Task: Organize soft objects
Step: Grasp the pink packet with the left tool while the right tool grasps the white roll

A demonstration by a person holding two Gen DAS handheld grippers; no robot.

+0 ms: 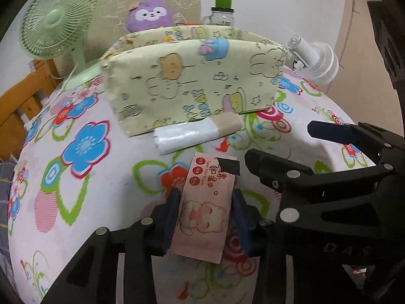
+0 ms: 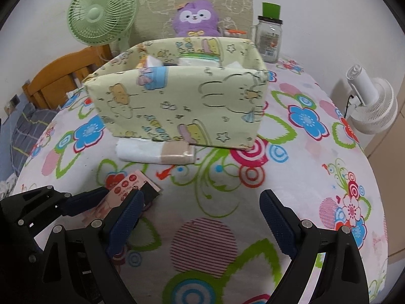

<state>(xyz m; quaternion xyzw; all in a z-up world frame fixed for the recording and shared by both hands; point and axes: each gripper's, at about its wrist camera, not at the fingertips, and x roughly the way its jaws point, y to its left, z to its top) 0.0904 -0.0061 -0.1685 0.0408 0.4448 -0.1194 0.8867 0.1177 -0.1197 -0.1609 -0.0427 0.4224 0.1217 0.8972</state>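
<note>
Left gripper [image 1: 206, 217]: jaws closed onto the pink wet-wipe pack [image 1: 205, 210], one blue pad on each long edge, at the lower centre of the left wrist view; the pack hangs tilted, its far end with a black tape patch pointing up the frame
Grip risk: the pack is soft and held only by its edges, so it may buckle or slide out between the pads if swung quickly
Right gripper [image 2: 202, 210]: jaws wide apart, nothing between them, at the bottom of the right wrist view over the flowered cloth [image 2: 291, 177]
Crowding risk: in the left wrist view the right gripper's arms sit just right of the held pack; a careless sweep could knock the pack or lock the two tools together
Fabric box [image 2: 177, 106]: yellow, cartoon print, centre of both views; tissue packs already show inside it in the right wrist view
Drop risk: the near wall stands tall from this angle, so a low approach could catch the pack on the rim and push the soft box back
Tissue roll pack [image 2: 154, 153]: white with a tan band, lying on the cloth touching the box's near foot, not yet stowed; a dropped pack could land on it
Background: green fan [image 2: 101, 10] at upper left, purple plush [image 2: 195, 16] and glass jar [image 2: 269, 38] behind the box, white fan [image 2: 372, 106] at right; a shoved box could reach the jar
</note>
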